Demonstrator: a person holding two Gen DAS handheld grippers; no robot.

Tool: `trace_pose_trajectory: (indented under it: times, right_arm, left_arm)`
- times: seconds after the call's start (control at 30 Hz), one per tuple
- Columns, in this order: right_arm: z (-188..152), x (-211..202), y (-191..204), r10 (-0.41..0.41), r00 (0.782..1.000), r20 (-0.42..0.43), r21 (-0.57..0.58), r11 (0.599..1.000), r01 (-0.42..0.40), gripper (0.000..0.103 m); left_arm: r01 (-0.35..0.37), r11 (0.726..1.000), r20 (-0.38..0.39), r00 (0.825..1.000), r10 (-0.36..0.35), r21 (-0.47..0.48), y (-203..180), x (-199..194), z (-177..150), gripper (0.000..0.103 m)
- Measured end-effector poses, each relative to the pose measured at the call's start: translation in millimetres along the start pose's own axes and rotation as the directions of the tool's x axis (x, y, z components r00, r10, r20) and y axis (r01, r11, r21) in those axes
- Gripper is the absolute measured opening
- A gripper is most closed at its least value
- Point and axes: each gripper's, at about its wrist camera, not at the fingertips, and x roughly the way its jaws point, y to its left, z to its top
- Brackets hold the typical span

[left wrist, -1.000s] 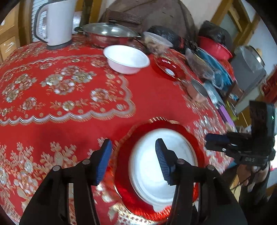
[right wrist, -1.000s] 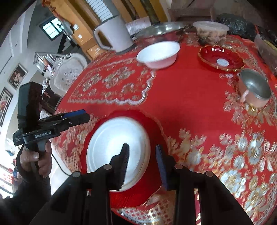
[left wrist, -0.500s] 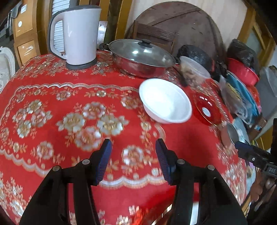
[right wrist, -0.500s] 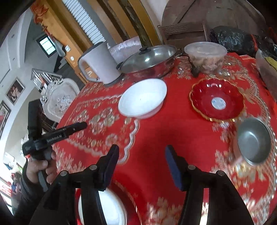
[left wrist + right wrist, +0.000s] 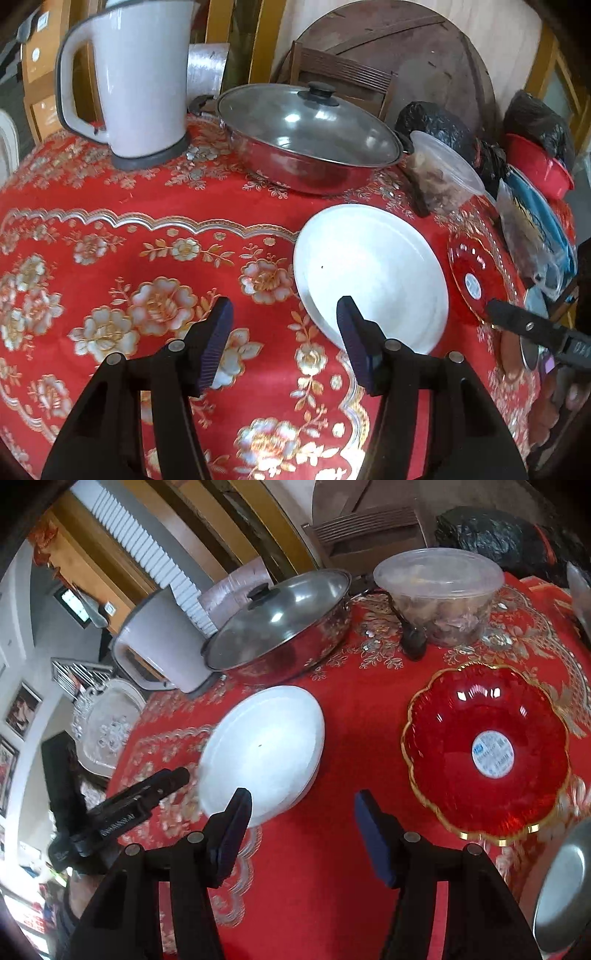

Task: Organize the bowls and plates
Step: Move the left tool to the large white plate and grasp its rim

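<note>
— Firstly, what do we log from the left wrist view?

— We log the left gripper (image 5: 284,332) with its blue pads spread wide and nothing between them, held over the red tablecloth (image 5: 147,236). The white bowl (image 5: 369,273) sits just beyond its right finger, whose tip overlaps the bowl's near rim; we cannot tell if they touch. Far left stands a white kettle (image 5: 136,81); beside it, right, a lidded steel pan (image 5: 310,136). Right of the pan we list a clear plastic tub (image 5: 443,173), and right of the bowl a red glass dish (image 5: 476,280) with a gold rim. The right gripper's tip (image 5: 517,325) enters at the right edge.

— And from the right wrist view?

— We log the right gripper (image 5: 303,823), fingers likewise parted and empty, over bare cloth between bowl and dish. The white bowl (image 5: 262,749) lies left, just past the left finger; the red glass dish (image 5: 487,749), with a round label at its centre, lies right, apart from the bowl. Far side: kettle (image 5: 162,646), pan (image 5: 280,624), tub (image 5: 439,594). A steel bowl (image 5: 561,890) shows at the near right edge. The left gripper (image 5: 147,794) appears at the left, near the bowl's rim.
</note>
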Motion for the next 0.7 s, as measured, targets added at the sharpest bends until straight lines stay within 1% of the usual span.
trace_pose_trajectory:
  times: [0.1, 0.2, 0.33, 0.4, 0.47, 0.53, 0.6, 0.7]
  right_arm:
    - [4, 13, 5, -0.031, 1.000, -0.005, -0.044, 0.999, 0.031, 0.060]
    - [9, 25, 7, -0.045, 0.999, -0.003, -0.054, 0.998, 0.044, 0.060]
    - [12, 41, 8, -0.091, 0.996, -0.012, -0.062, 0.994, 0.090, 0.059]
    - [13, 47, 7, -0.105, 0.994, -0.014, -0.064, 0.993, 0.104, 0.054]
    - [14, 51, 6, -0.115, 0.993, -0.015, -0.065, 0.991, 0.114, 0.044]
    - [13, 54, 6, -0.126, 0.992, -0.010, -0.072, 0.990, 0.125, 0.039]
    - [13, 55, 7, -0.137, 0.991, -0.004, -0.080, 0.987, 0.137, 0.032]
    - [13, 58, 7, -0.134, 0.991, -0.006, -0.085, 0.987, 0.133, 0.029]
  left_arm:
    - [-0.006, 1.000, -0.015, 1.000, 0.006, -0.011, 1, 11, 2, 0.057]
    - [0.005, 1.000, -0.034, 0.999, -0.005, -0.001, -2, 22, 3, 0.057]
    - [0.023, 1.000, -0.048, 0.999, -0.022, 0.012, -7, 33, 2, 0.057]
    - [0.026, 0.999, -0.047, 0.999, -0.025, 0.020, -10, 37, 2, 0.057]
    - [0.021, 1.000, -0.046, 0.999, -0.020, 0.023, -11, 39, 3, 0.057]
    - [0.012, 1.000, -0.037, 0.999, -0.011, 0.026, -11, 39, 3, 0.057]
    - [0.007, 1.000, -0.035, 0.999, -0.006, 0.026, -11, 40, 3, 0.057]
    - [-0.006, 0.999, -0.039, 0.999, 0.008, 0.040, -14, 44, 2, 0.056]
